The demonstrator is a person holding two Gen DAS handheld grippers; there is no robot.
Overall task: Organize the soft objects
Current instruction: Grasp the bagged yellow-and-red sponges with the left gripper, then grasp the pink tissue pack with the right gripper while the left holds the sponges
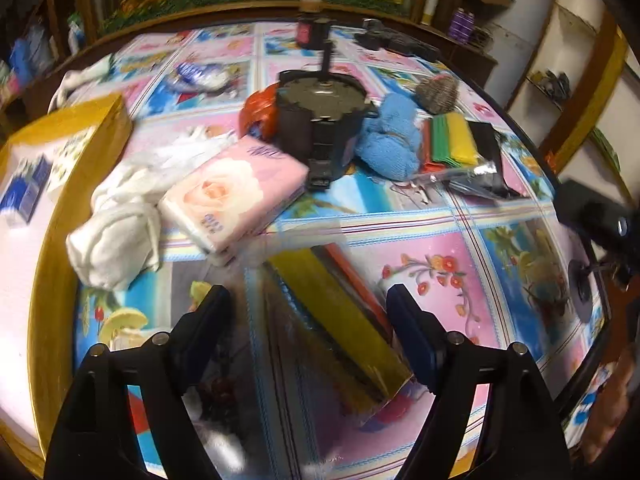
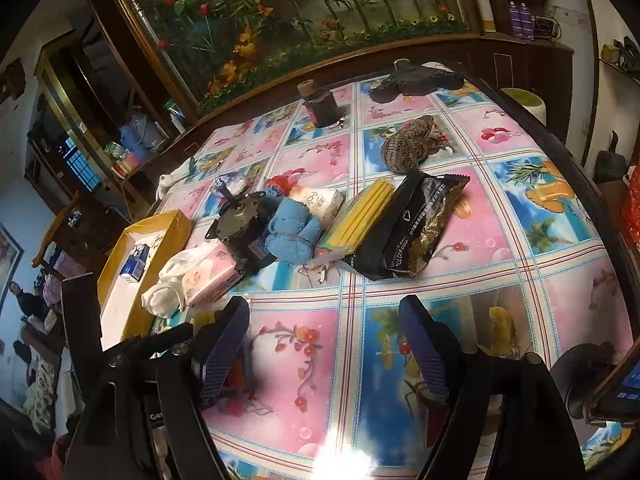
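My left gripper (image 1: 308,300) is open and points down at the table. A clear packet of yellow and red cloths (image 1: 344,320) lies between its fingers, and the pads do not press on it. Beyond it lie a white cloth bundle (image 1: 116,232), a pink tissue pack (image 1: 236,192), a blue towel (image 1: 388,140) and a packet of coloured cloths (image 1: 452,140). In the right wrist view, my right gripper (image 2: 324,344) is open over bare tablecloth, with nothing between its fingers. The blue towel (image 2: 292,232) and pink tissue pack (image 2: 208,280) lie further off.
A yellow-rimmed tray (image 1: 116,120) holding a small blue box stands at the left. A black motor-like device (image 1: 320,120) sits mid-table beside a red item (image 1: 260,112). A black snack bag (image 2: 408,232), a brown knitted piece (image 2: 408,144) and a dark jar (image 2: 324,108) lie beyond.
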